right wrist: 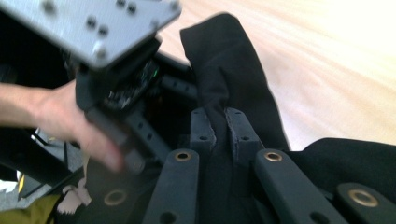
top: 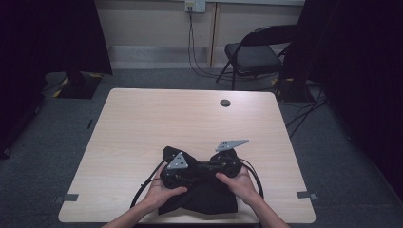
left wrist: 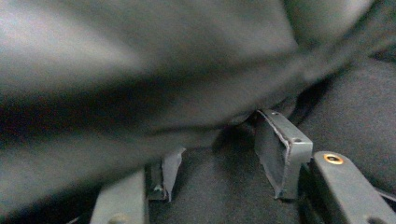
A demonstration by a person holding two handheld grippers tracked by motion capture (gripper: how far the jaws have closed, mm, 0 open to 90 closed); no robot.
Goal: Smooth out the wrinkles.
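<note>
Black cloth (top: 204,192), one crumpled piece, lay bunched at the near edge of the pale wooden table (top: 157,118), under and between both hands, with its darker bulk spilling toward the person and one flap reaching up past the left gripper (top: 177,164). In the right gripper view, the right gripper (right wrist: 219,128) had its two pads drawn close on a raised fold of that cloth, the fold standing up between them and running away from the camera toward the table's bare wood; the jaws stood narrow, pinching fabric. In the left gripper view, the left gripper (left wrist: 219,158) had its jaws standing part-way apart, with cloth lying below and between them and a blurred sheet of it hanging just above; the pads (left wrist: 280,154) did not appear to press on anything, so I judged that one loose rather than gripping. Seen from the high view, the right gripper (top: 228,156) sat just beside the left one, the two almost touching over the middle of the bundle, each topped by one grey three-cornered plate. The cloth's long axis ran roughly across the table from hand to hand, so any spreading would likely turn on drawing the pinched fold away to the person's right while the left tongs took their own hold. Counted: one cloth, two grippers, two hands, one table, one folding chair (top: 252,57) well beyond
</note>
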